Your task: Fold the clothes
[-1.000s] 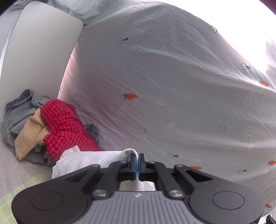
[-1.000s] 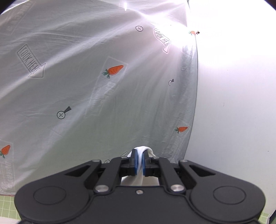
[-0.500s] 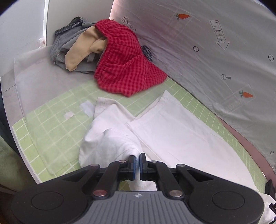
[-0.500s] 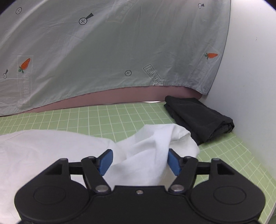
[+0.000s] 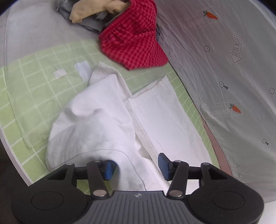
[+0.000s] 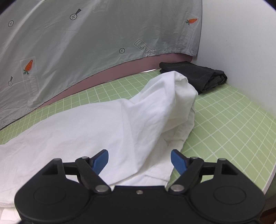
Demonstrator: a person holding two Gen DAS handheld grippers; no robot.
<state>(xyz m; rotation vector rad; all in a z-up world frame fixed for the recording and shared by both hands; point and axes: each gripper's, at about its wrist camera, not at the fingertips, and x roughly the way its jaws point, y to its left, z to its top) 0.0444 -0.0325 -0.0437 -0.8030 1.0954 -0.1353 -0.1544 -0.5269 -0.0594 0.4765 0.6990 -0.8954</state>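
Tongs first. Left wrist view: my left tongs (image 5: 136, 166) stand wide apart, blue pads either side of a bunched fold of the white garment (image 5: 107, 124), gripping nothing. Garment lies on the green grid mat (image 5: 39, 82) straight ahead and under the tongs, long axis running near-to-far, slightly rightward, flat panel on the right, lumpy heap on the left. Red checked cloth (image 5: 132, 44) and a grey-beige pile (image 5: 91, 12) sit far, just beyond the white hem. Carrot-print sheet (image 5: 224, 69) hangs along the right.

Right wrist view: my right tongs (image 6: 139, 159) also spread apart, empty, white garment (image 6: 103, 124) draped between and ahead of them, its raised hump reaching far-right toward the folded black item (image 6: 195, 75), close to it, contact unclear. Both tongs are about equally near the cloth, each at its own end.

Versus half a second ago: left tongs were pinched on the fabric, now released; right tongs were already apart. A second ago both were clamped on white cloth and raised facing the sheet. Judging by this, the fold is laid down; next grasp needs the near edge.
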